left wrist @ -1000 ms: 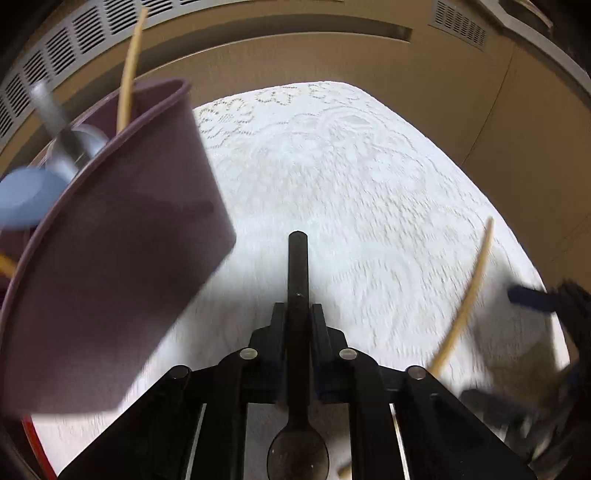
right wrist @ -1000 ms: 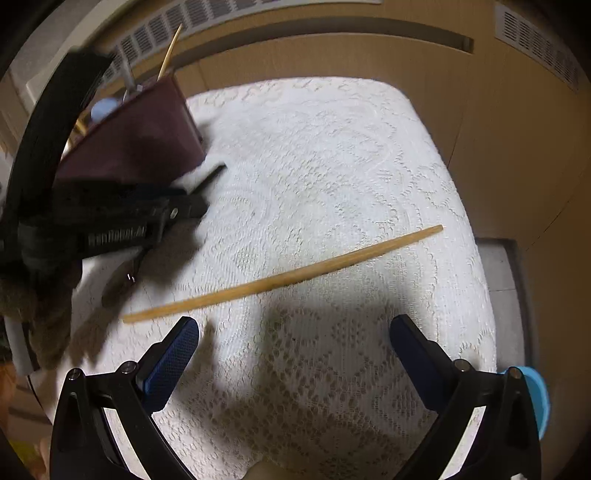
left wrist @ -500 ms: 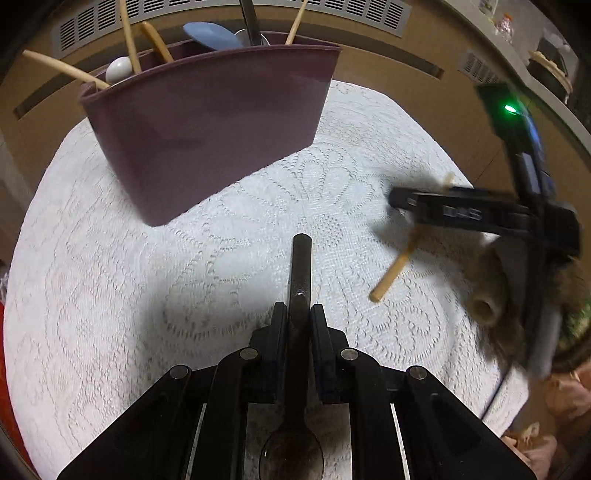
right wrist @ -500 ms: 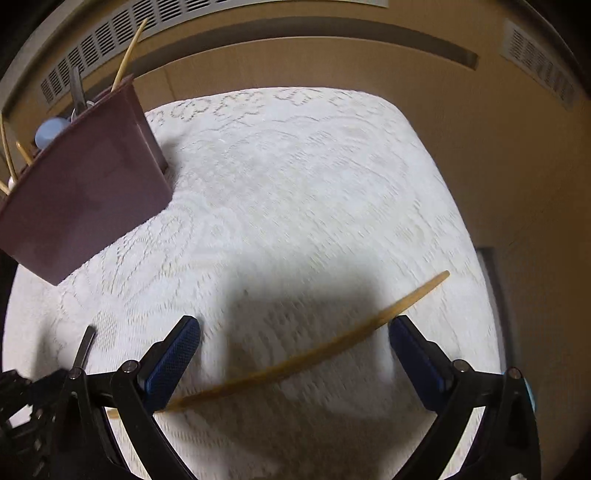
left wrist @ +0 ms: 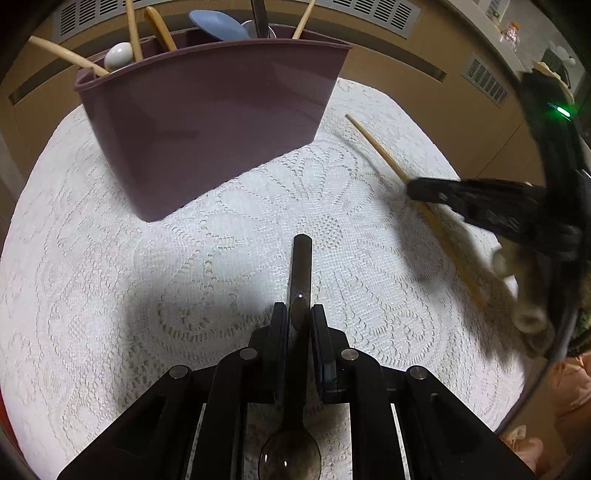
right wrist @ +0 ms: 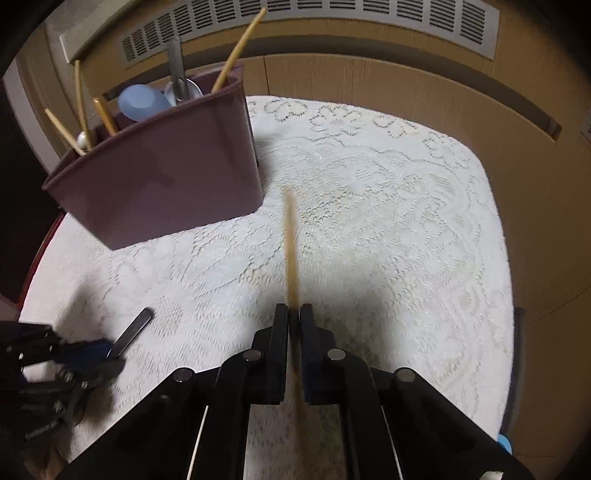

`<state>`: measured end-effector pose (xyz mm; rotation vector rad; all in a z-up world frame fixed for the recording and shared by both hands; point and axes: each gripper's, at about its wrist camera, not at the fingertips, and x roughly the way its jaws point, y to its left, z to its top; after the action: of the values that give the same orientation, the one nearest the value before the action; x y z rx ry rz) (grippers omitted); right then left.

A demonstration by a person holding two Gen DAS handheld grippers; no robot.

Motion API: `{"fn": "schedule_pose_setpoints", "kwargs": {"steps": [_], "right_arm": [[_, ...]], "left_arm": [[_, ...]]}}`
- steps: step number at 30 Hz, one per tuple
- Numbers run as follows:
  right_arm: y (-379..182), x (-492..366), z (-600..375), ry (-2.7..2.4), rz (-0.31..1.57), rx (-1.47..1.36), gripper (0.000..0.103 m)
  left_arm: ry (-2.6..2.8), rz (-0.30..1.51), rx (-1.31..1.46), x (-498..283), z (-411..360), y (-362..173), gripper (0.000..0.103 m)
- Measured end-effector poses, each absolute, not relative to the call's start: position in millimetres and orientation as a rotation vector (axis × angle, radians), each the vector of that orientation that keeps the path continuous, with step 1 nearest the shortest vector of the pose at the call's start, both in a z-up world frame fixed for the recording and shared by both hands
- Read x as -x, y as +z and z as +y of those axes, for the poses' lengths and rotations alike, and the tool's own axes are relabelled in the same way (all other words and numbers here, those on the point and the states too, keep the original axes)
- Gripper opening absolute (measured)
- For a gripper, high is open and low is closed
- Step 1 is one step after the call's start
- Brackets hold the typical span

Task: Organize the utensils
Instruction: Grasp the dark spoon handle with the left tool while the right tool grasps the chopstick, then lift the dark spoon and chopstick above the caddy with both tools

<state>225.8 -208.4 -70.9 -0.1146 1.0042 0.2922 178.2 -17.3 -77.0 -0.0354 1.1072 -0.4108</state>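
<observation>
A purple utensil holder (left wrist: 207,125) stands at the back left of the white lace table, holding wooden sticks, a blue spoon and metal utensils; it also shows in the right wrist view (right wrist: 159,184). My left gripper (left wrist: 298,314) is shut on a dark metal spoon (left wrist: 301,273), handle pointing forward, bowl behind the fingers. My right gripper (right wrist: 293,314) is shut on a wooden chopstick (right wrist: 291,243) that points forward toward the holder. In the left wrist view the right gripper (left wrist: 491,210) holds that chopstick (left wrist: 376,147) at the right.
The round table carries a white lace cloth (right wrist: 388,229). Tan wall panels with vent grilles (right wrist: 332,18) curve behind it. My left gripper (right wrist: 92,354) with the spoon handle shows at the lower left of the right wrist view.
My right gripper has shut on the chopstick, which lay across the cloth before, and now holds it pointing forward. My left gripper still holds the spoon and now faces the holder more squarely.
</observation>
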Motion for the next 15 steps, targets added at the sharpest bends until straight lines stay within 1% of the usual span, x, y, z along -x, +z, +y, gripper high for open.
{"fn": "schedule_pose_setpoints", "kwargs": {"steps": [3,8,12,15], "right_arm": [[-66.0,-206.5,-203.5,0.319,1.013,0.116,0.005],[-62.1,-197.9,-209.1,0.355,1.005,0.063,0.005],[-54.8,-188.9,-214.6,0.371,0.970,0.019,0.006],[-49.6,-180.1,-219.5,0.384,0.941,-0.011,0.006]], "left_arm": [[-0.414,1.129,-0.002,-186.4,-24.2,-72.9,0.014],[-0.421,1.155,-0.101,-207.3,-45.6,-75.4,0.013],[-0.409,1.110,-0.167,-202.6,-53.7,-74.9,0.012],[-0.387,1.074,-0.144,-191.4,-51.3,-73.4,0.012]]}}
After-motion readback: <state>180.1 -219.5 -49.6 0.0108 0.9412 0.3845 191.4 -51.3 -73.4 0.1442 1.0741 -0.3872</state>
